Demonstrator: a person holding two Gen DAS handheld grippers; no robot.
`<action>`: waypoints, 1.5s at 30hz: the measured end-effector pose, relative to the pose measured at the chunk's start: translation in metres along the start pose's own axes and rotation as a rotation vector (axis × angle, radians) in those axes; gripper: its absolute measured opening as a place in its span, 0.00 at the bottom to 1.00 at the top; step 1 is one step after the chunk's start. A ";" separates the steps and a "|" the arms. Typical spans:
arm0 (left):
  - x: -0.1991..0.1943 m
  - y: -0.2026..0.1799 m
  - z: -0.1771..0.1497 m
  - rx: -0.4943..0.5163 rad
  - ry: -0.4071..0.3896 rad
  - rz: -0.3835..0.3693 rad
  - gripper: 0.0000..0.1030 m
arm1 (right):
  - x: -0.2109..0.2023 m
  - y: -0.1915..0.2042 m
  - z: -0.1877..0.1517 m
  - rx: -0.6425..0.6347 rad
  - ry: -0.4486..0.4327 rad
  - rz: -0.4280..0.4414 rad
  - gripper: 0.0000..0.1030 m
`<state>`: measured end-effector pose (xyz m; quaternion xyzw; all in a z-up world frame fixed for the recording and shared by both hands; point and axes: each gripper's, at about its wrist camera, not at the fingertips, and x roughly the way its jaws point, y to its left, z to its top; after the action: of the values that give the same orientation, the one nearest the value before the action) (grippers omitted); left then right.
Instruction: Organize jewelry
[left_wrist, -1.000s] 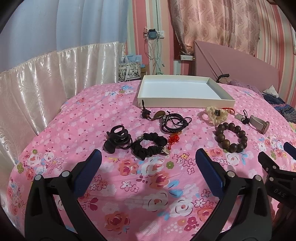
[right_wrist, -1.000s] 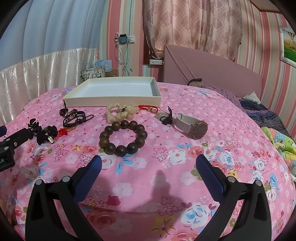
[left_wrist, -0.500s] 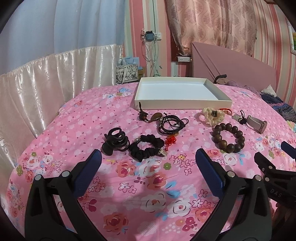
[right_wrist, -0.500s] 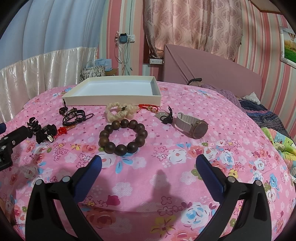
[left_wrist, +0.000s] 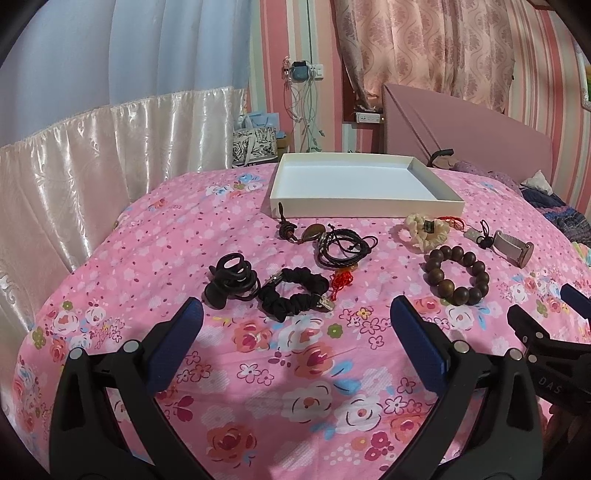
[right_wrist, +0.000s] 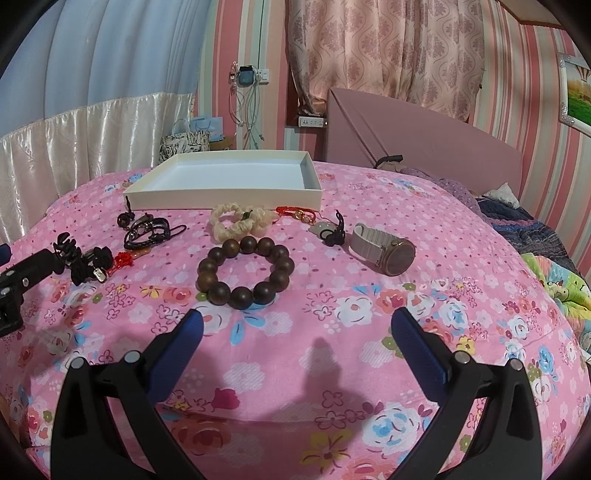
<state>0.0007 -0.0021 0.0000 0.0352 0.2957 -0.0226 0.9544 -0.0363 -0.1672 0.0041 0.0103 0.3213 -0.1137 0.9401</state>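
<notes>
Left gripper (left_wrist: 291, 328): jaws spread wide, empty, hovering above the bedspread just short of the black scrunchie.
Right gripper (right_wrist: 293, 334): jaws spread wide, empty, just short of the wooden bead bracelet.
Bed (left_wrist: 258, 369): pink floral bedspread, carrying everything.
White tray (left_wrist: 364, 205): shallow, nothing inside, at the far side of the jewelry.
Black hair claw (left_wrist: 229, 282): leftmost, touching the black scrunchie (left_wrist: 293, 293).
Red knot charm (left_wrist: 341, 280): just right of the scrunchie.
Black cord bracelets (left_wrist: 341, 245): tangled, near the tray's front wall.
Cream scrunchie (right_wrist: 238, 223): between tray and wooden bead bracelet (right_wrist: 245, 271).
Watch (right_wrist: 386, 249): on its side, pale strap, right of the beads.
</notes>
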 end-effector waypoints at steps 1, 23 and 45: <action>0.000 0.000 0.000 0.000 0.000 -0.001 0.97 | 0.000 0.000 0.000 0.000 0.000 0.000 0.98; 0.005 0.001 0.000 0.001 0.015 0.003 0.97 | -0.003 0.002 -0.001 -0.013 -0.005 0.020 0.98; 0.008 -0.002 -0.002 0.006 0.043 -0.043 0.97 | -0.007 0.006 0.000 -0.029 -0.013 0.094 0.98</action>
<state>0.0059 -0.0036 -0.0064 0.0323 0.3170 -0.0432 0.9469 -0.0402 -0.1595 0.0085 0.0109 0.3161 -0.0649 0.9464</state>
